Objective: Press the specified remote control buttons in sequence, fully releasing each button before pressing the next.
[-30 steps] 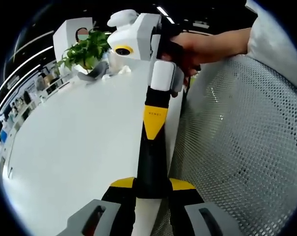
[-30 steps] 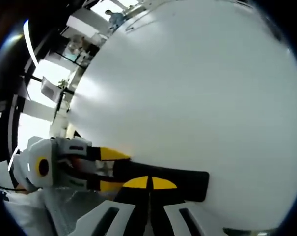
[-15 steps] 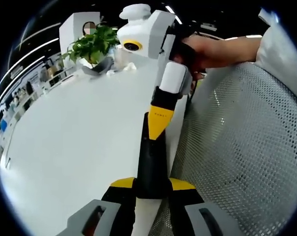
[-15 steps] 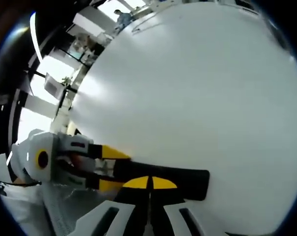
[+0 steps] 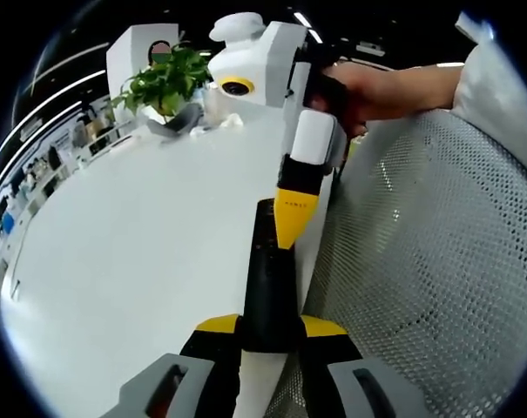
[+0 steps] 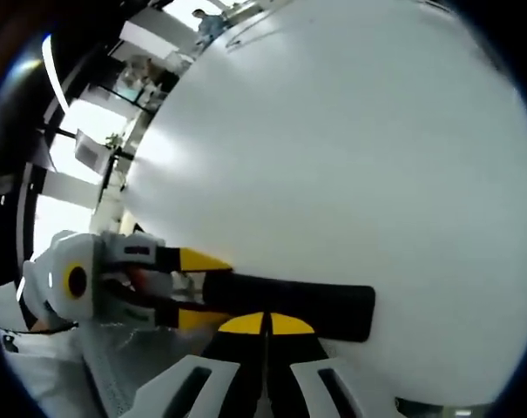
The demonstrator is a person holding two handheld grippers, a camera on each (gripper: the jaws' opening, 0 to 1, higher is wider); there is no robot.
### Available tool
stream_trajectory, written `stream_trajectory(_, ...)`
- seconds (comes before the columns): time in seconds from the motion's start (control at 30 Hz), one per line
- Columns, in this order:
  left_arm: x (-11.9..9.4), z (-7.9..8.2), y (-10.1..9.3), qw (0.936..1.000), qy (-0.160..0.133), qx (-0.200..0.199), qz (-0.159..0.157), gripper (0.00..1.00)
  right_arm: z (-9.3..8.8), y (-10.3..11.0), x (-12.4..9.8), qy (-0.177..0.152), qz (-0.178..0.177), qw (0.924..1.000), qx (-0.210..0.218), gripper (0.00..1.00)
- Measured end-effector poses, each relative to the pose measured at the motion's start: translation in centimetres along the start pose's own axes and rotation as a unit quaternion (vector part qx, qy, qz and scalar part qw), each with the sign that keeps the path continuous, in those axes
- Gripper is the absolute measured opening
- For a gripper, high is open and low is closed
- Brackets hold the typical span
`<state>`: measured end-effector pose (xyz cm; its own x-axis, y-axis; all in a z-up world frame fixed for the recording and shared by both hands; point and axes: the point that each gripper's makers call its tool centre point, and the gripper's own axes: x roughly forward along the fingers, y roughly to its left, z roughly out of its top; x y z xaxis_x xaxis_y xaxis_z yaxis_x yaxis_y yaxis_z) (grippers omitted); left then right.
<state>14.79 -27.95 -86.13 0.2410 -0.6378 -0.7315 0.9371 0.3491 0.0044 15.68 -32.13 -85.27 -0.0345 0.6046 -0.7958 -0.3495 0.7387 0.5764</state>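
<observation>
A: On the white tabletop, near its right edge in the left gripper view, lies the black remote control, long axis running away from the camera. What holds it?

B: The left tongs grip its near end, yellow-tipped jaws set against either side. In the right gripper view the same left tongs enter from the left and clasp the remote control by one end, one jaw on each side.

A: And the right tongs?

B: In the left gripper view the right tongs descend from above, a hand on the grip, jaws drawn together into a single yellow point that rests on the remote's upper face, towards its far end. In the right gripper view the right tongs likewise stand closed, tips touching, over the middle of the remote.

A: What room lies around it?

B: To the left, broad bare tabletop reaches to the far edge. To the right, just past the tabletop's edge, is the grey mesh back of a chair.

A: Any containers?

B: At the far end a white pot holds a leafy green plant; crumpled white paper lies just beside it.
</observation>
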Motion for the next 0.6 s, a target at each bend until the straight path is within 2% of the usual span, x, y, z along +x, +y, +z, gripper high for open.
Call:
stream_trajectory(0.1,0.01,0.0,0.0,1.0,-0.001,0.0,0.0,0.24,-0.12,0.03,-0.05,-0.001,0.0,1.0,0.0,0.0)
stream_trajectory(0.2,0.01,0.0,-0.02,1.0,-0.001,0.001,0.0,0.24,-0.14,0.04,0.08,0.001,-0.007,0.9998,-0.017,0.0)
stream_trajectory(0.4,0.01,0.06,-0.03,1.0,-0.003,0.001,-0.001,0.24,-0.1,-0.24,-0.04,0.0,0.017,0.9998,0.013,0.0)
stream_trajectory(0.6,0.04,0.04,-0.03,1.0,-0.002,0.002,-0.001,0.24,-0.27,-0.05,0.09,-0.001,0.012,0.9999,-0.001,0.0)
